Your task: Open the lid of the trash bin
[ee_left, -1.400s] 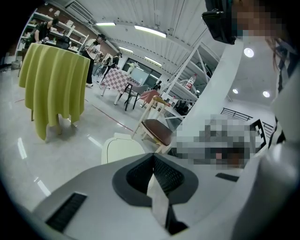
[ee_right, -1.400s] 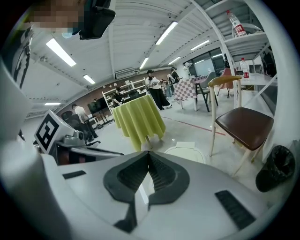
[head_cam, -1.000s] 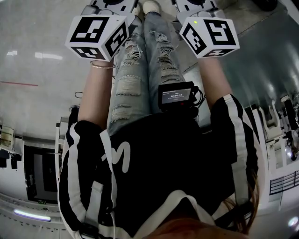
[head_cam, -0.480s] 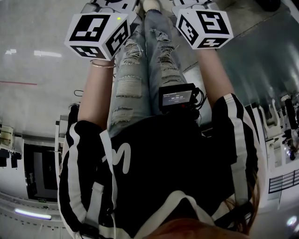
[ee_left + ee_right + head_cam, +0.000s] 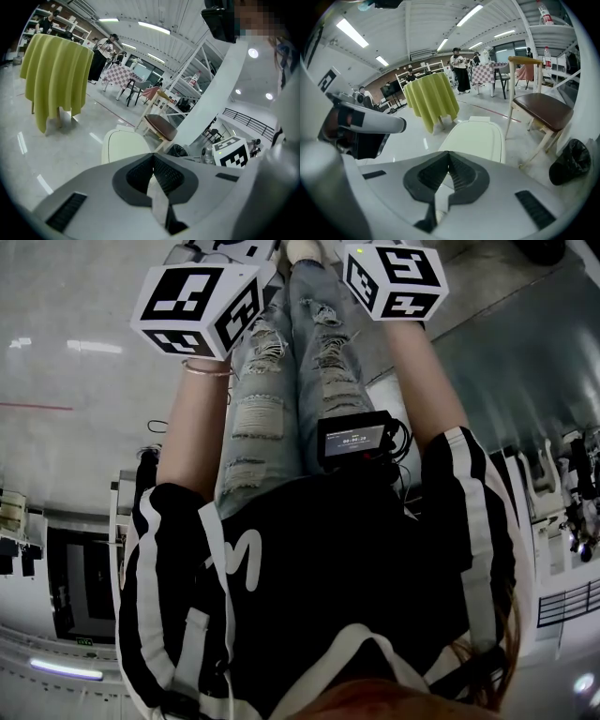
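Both tools carry nothing. The left gripper (image 5: 153, 157) has its jaws pressed together at the tips, and so does the right gripper (image 5: 449, 154). The bin (image 5: 476, 140) stands on the floor ahead of both and below them, beside a chair (image 5: 541, 110). Its cream lid (image 5: 123, 145) is down. The lid's long axis runs away from the jaws, with the hinge apparently at the far end. The bin fills more of the right gripper view, so the right gripper is probably nearer.

The right claw (image 5: 449, 155) had its jaws pressed together, with nothing between them. Beyond them the pale trash bin (image 5: 477, 140) stood shut. A chair (image 5: 543, 110) with a brown seat stood beside it.
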A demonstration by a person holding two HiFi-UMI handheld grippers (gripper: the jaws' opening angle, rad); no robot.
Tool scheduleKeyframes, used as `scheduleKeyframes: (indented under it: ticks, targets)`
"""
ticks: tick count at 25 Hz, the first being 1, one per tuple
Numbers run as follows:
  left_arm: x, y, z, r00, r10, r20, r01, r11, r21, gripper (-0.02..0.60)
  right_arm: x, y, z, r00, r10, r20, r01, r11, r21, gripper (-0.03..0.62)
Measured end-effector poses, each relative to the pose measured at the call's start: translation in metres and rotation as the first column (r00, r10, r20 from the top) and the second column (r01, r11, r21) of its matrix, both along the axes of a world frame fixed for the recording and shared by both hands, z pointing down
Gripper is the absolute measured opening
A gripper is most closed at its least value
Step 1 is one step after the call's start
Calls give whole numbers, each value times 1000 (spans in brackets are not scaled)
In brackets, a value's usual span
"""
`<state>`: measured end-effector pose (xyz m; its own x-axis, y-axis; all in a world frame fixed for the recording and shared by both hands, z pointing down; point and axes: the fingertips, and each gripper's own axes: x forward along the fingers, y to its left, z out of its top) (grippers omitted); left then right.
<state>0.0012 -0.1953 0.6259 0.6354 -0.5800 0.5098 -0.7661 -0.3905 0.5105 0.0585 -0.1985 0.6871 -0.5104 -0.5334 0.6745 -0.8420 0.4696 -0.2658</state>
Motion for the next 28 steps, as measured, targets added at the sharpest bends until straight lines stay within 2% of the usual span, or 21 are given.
scheduleKeyframes:
  ticks: [28]
  targets:
    - [15, 1, 3, 1000, 18, -19, -19, 1000, -25, 8, -2, 20, 84, 991, -52, -127, 30, 985, -172, 9]
